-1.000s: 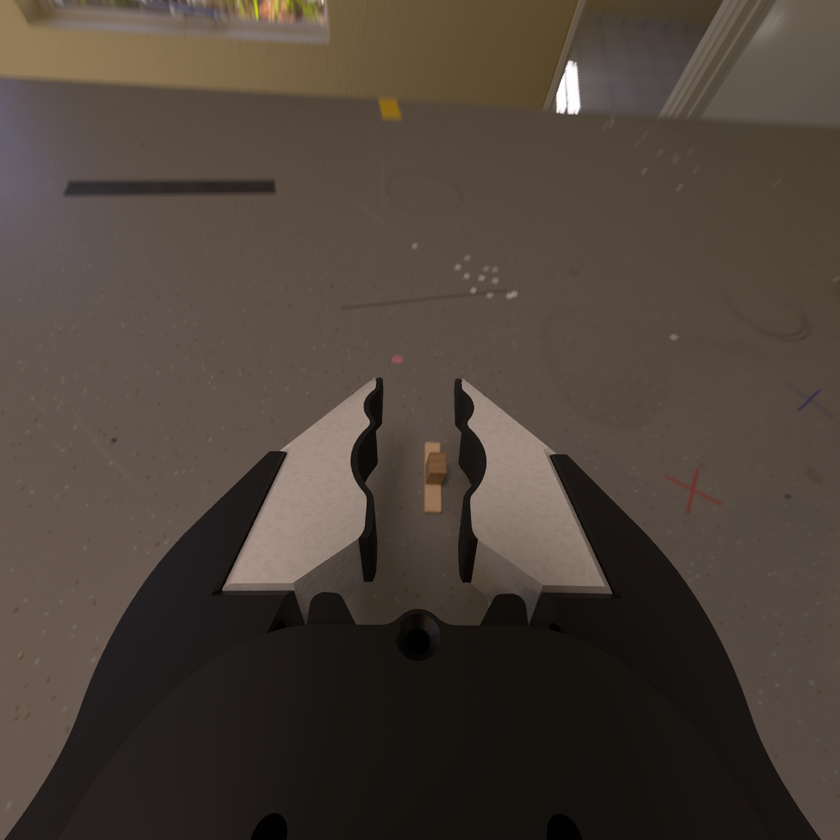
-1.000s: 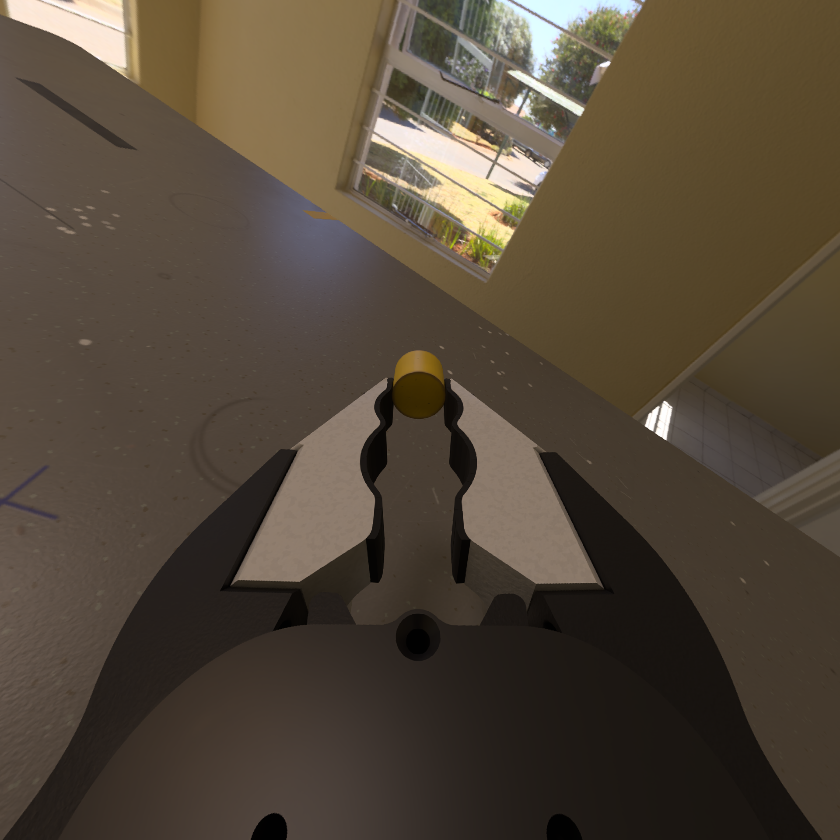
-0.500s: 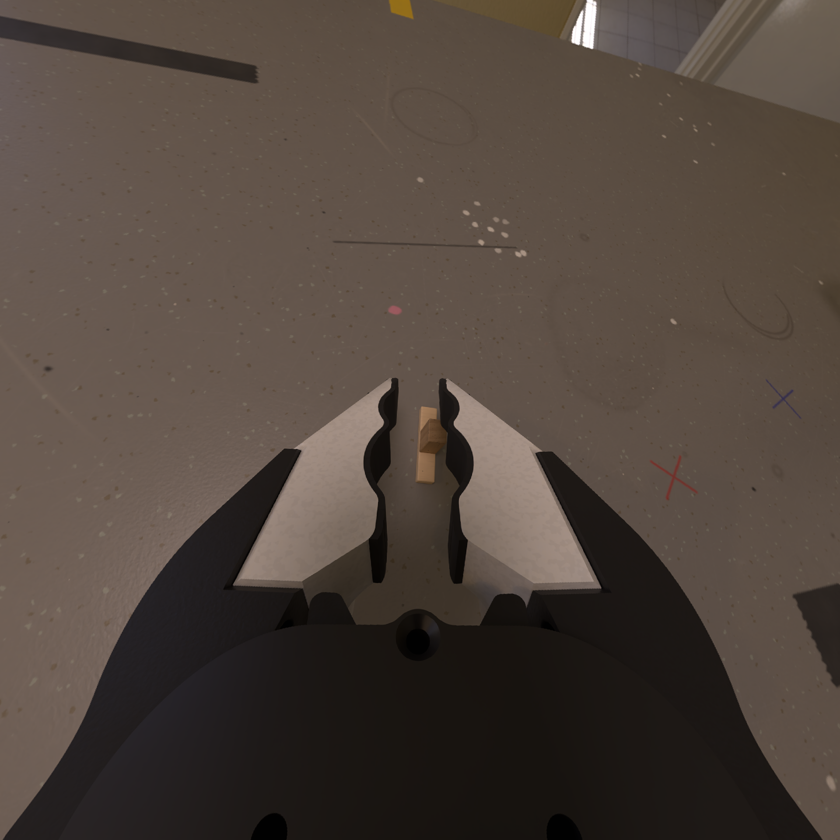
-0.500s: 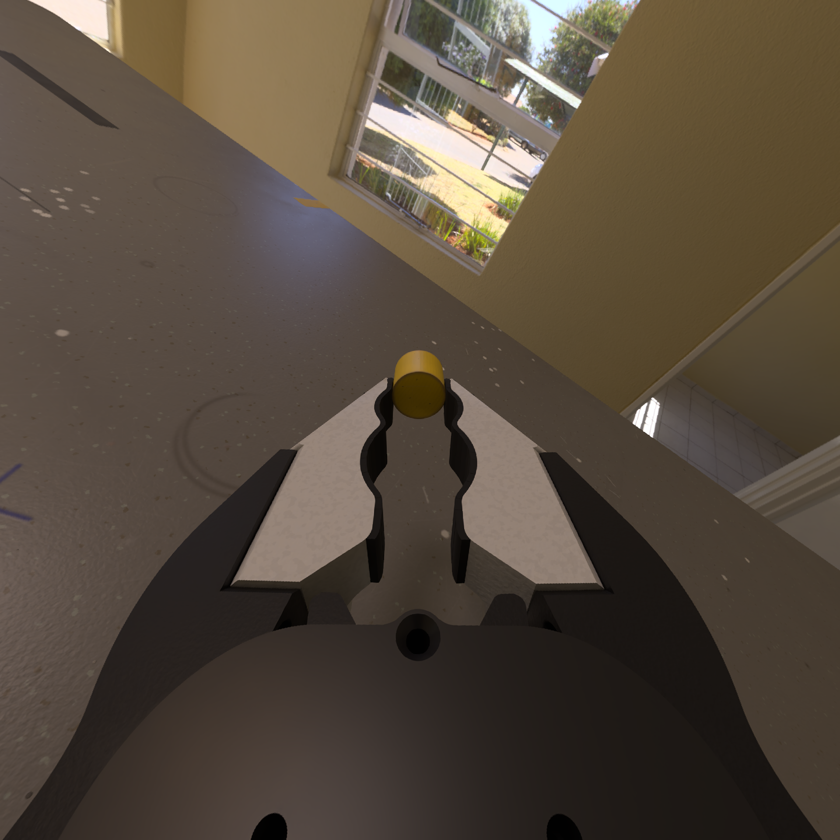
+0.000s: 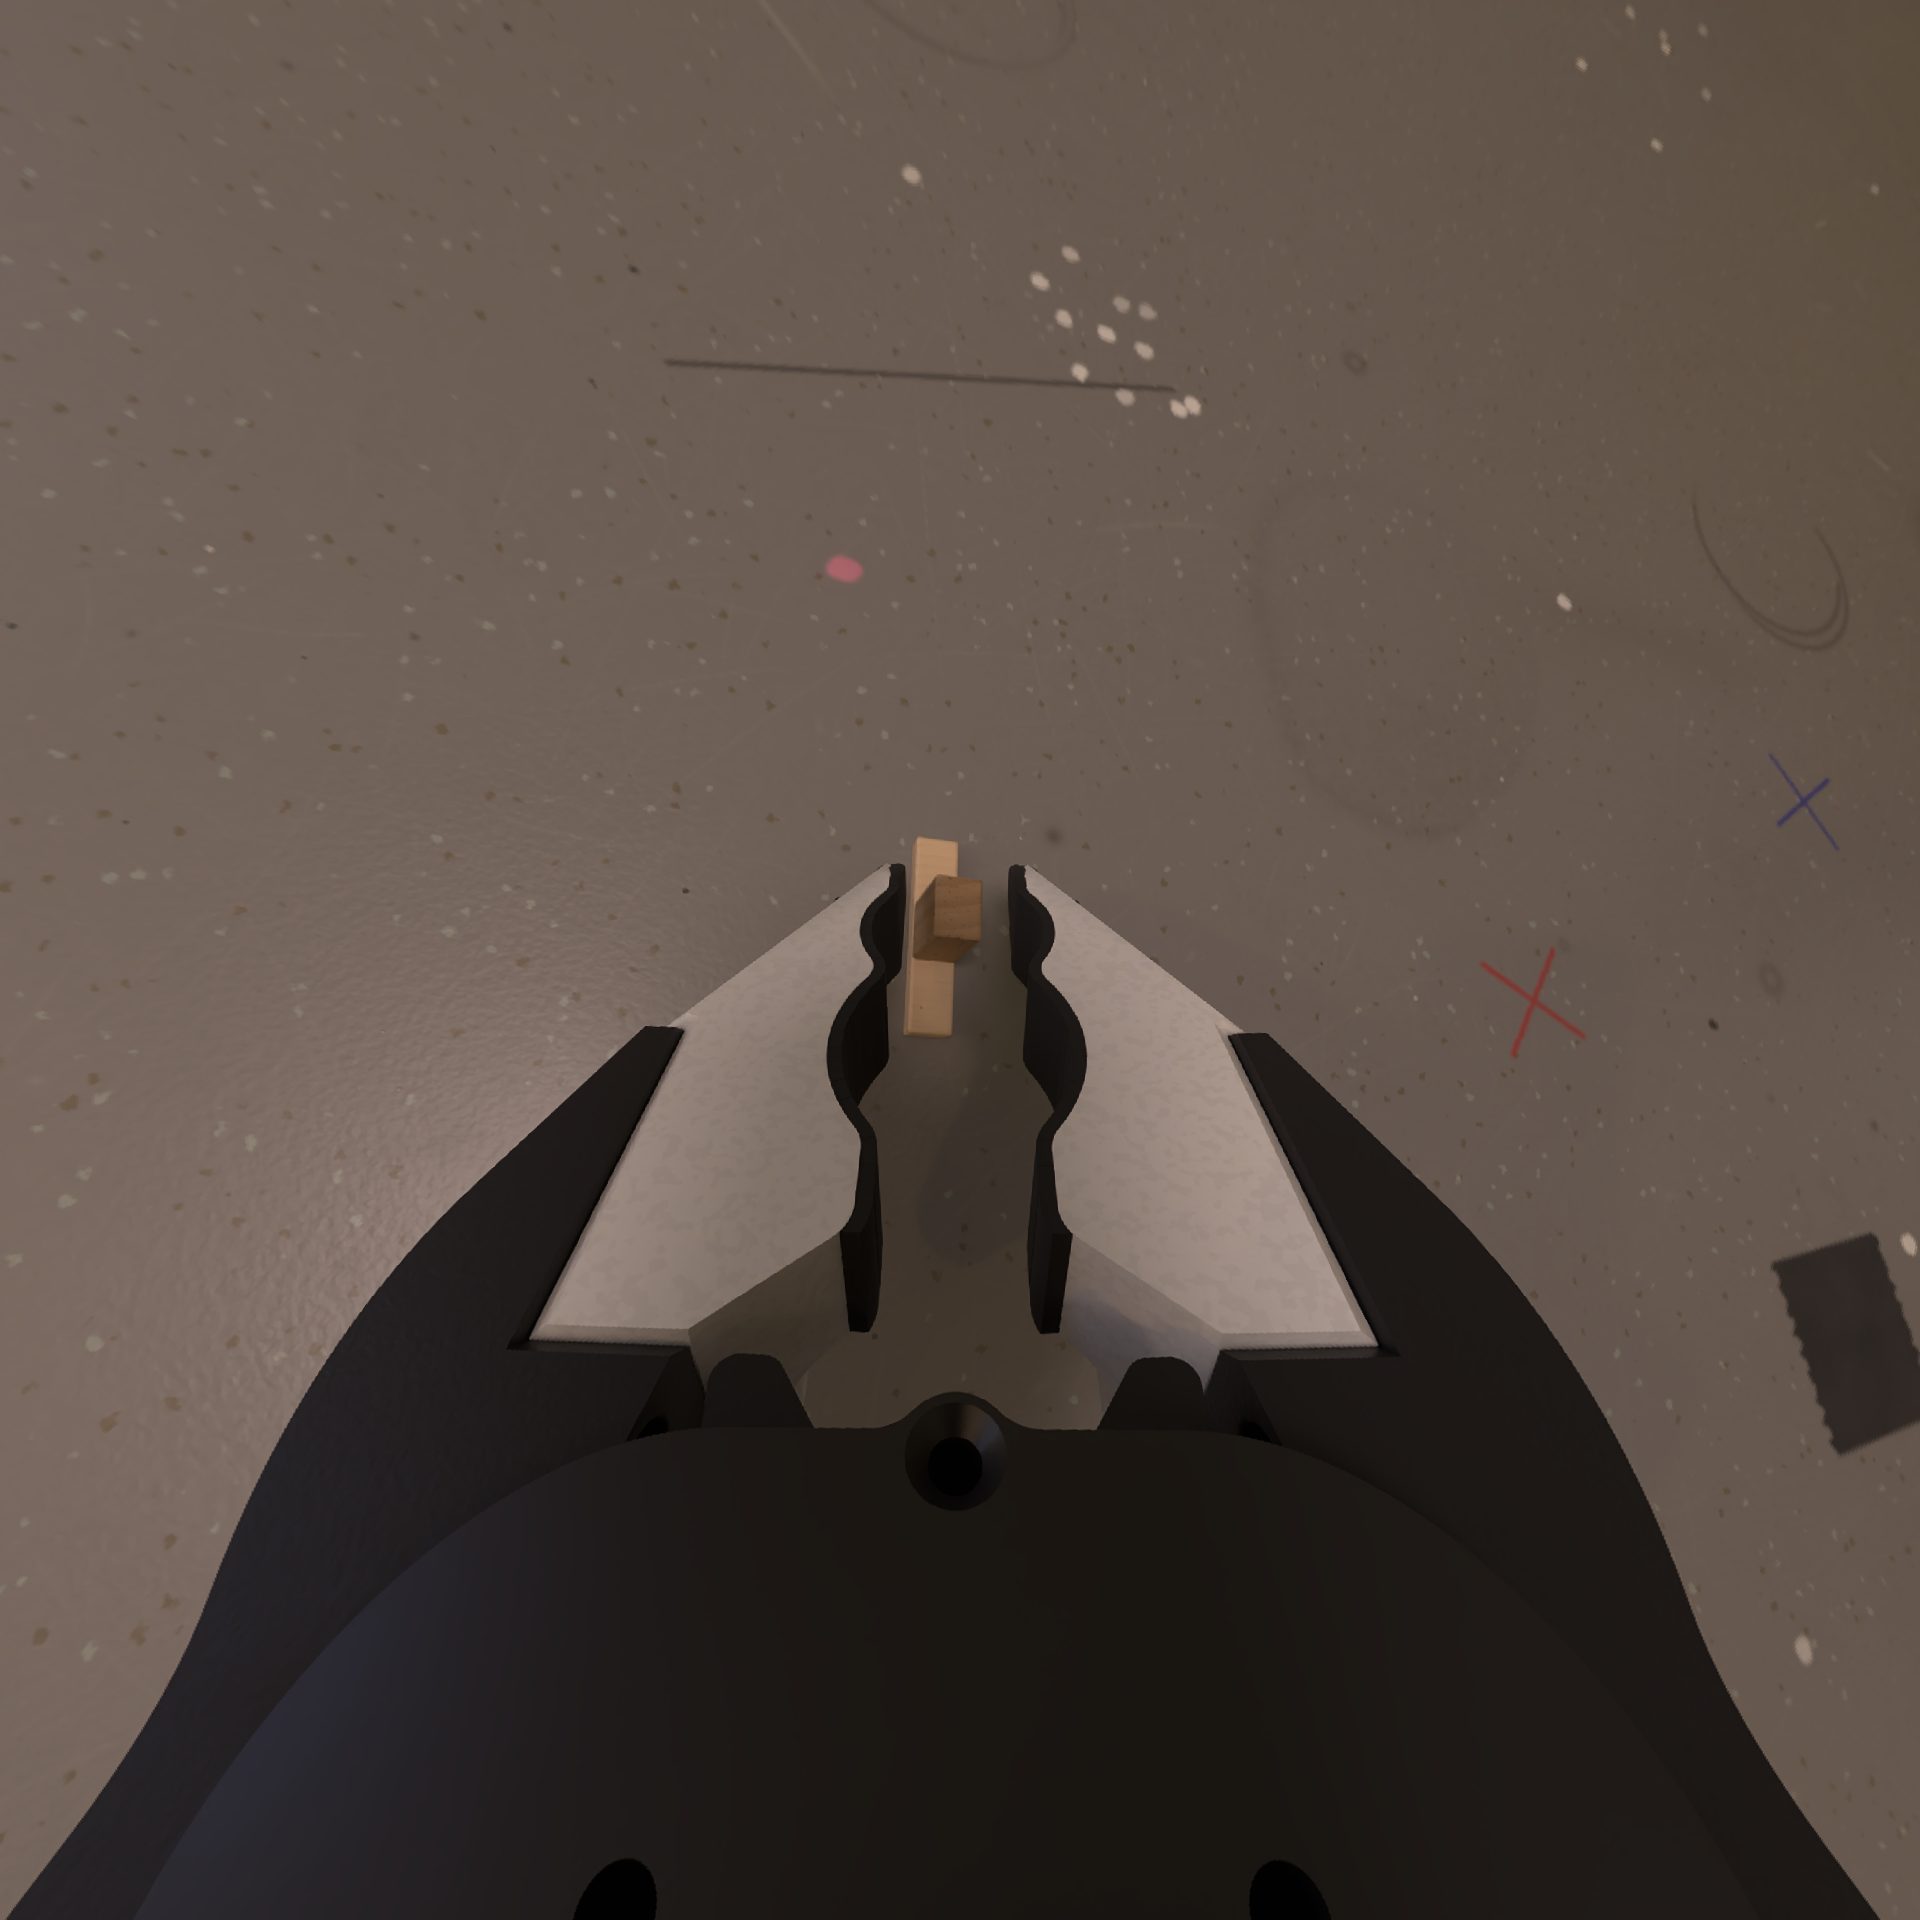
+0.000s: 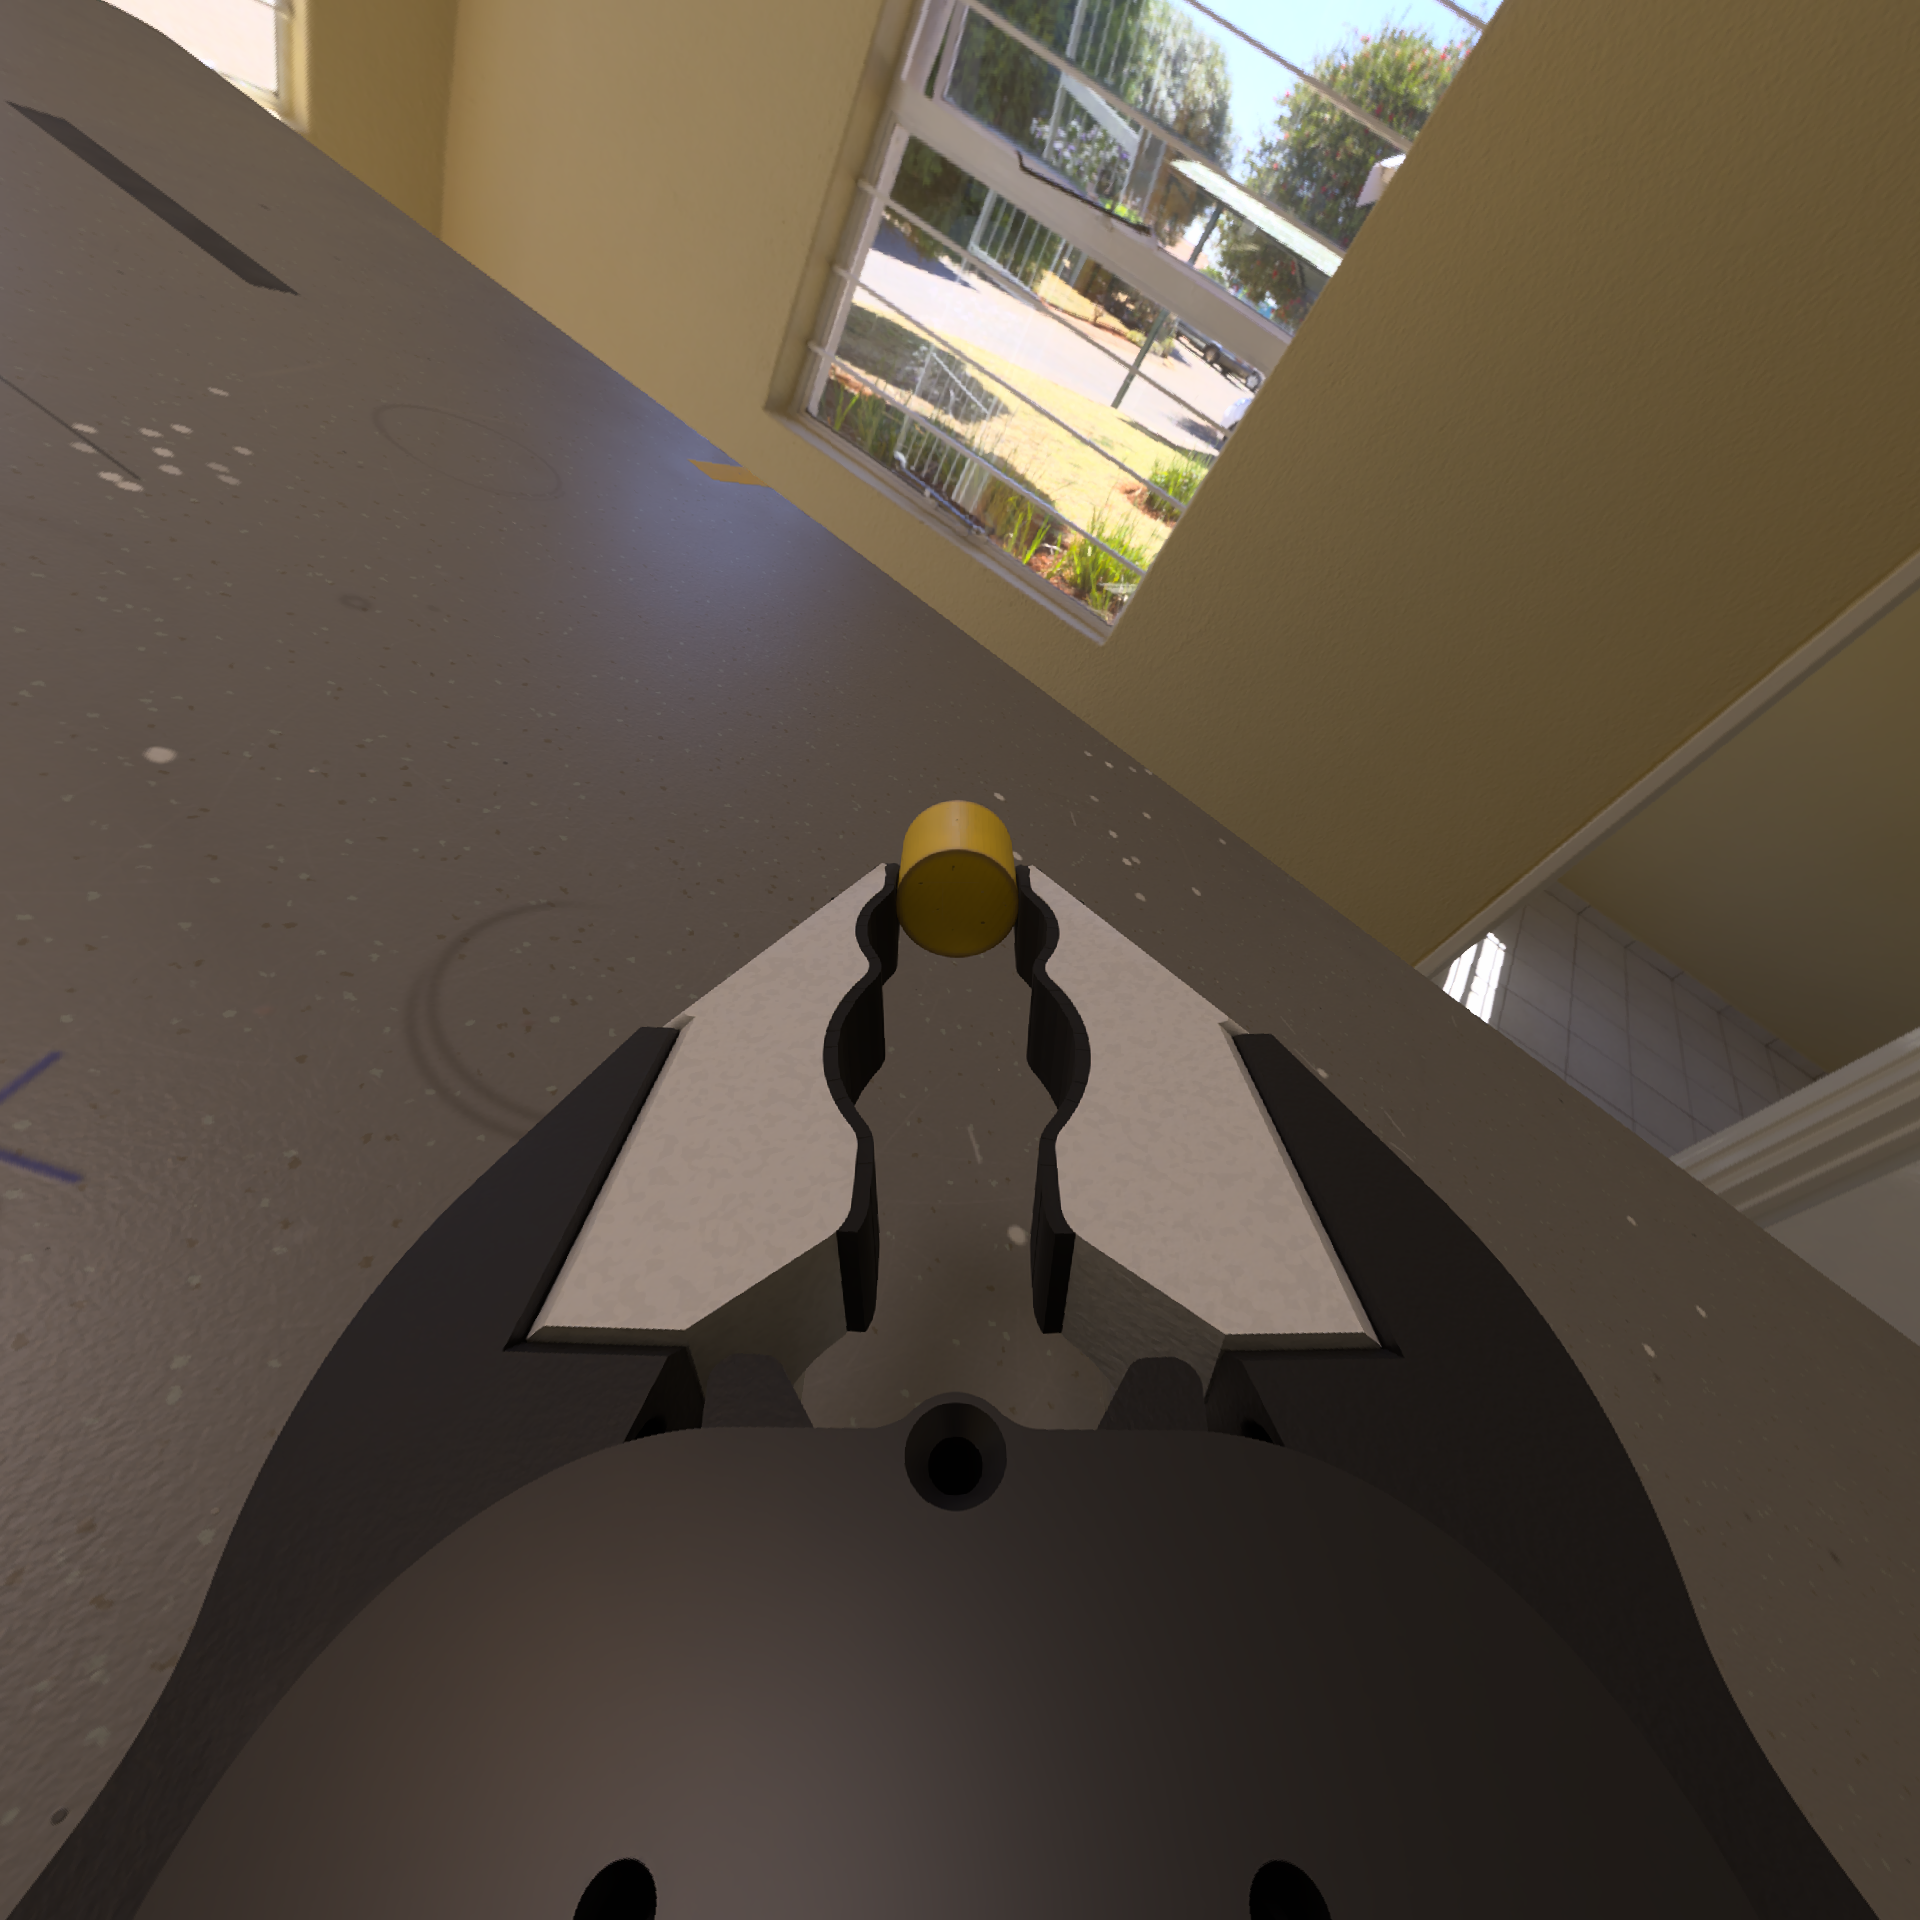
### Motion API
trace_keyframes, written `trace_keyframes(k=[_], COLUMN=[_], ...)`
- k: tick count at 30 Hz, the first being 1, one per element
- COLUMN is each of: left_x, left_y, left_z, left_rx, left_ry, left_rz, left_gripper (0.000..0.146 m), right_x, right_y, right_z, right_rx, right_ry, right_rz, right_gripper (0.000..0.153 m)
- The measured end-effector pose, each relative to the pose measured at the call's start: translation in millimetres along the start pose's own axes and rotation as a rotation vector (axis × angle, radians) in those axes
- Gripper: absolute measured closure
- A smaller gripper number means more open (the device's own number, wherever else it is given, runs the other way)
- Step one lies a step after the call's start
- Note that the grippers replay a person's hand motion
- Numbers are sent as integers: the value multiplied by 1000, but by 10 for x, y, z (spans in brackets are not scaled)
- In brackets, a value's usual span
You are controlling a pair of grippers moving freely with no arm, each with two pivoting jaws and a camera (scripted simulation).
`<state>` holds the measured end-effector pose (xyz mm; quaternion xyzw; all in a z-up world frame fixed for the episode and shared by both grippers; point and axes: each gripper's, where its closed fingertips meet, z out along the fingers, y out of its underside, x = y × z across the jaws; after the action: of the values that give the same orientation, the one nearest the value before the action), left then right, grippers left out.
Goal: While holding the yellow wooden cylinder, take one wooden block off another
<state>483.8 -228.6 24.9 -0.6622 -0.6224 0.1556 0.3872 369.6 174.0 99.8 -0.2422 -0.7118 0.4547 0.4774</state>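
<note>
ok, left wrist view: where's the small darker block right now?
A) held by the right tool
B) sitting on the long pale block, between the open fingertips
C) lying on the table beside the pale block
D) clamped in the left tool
B: the small darker block rests on the long pale block, with the left tool open around it and gaps on both sides.

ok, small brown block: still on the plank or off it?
On. The small brown block sits atop the pale plank, between the open left gripper fingertips, not yet gripped.

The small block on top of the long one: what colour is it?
The small block is mid-brown, darker than the pale long block beneath; left wrist view shows it best.
</note>
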Motion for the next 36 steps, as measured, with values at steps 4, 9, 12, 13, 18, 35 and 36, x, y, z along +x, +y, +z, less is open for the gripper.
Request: trace_keyframes(k=[4, 9, 12, 13, 18, 35, 36], left_x=[23, 13, 7, 5, -11, -14, -8], left_y=[60, 84, 90, 91, 102, -70, -71], left_z=[34, 51, 51, 51, 55, -49, -48], left_rx=[-41, -60, -61, -62, -69, 45, 45], left_ry=[1, -25, -33, -37, -63, -84, -79], left_rz=[17, 46, 58, 63, 100, 120, 118], left_gripper=[126, 127, 129, 129, 137, 137, 137], right_x=[1, 20, 23, 23, 19, 19, 24], right_y=[5, 9, 13, 13, 11, 10, 5], right_z=[4, -1, 0, 0, 1, 4, 2], right_rx=[-2, -2, -3, -4, -3, 4, 7], right_ry=[0, 5, 6, 6, 5, 1, 4], right_rz=[-4, 0, -1, -1, -4, -4, -4], right_gripper=[131, 131, 131, 131, 131, 131, 131])
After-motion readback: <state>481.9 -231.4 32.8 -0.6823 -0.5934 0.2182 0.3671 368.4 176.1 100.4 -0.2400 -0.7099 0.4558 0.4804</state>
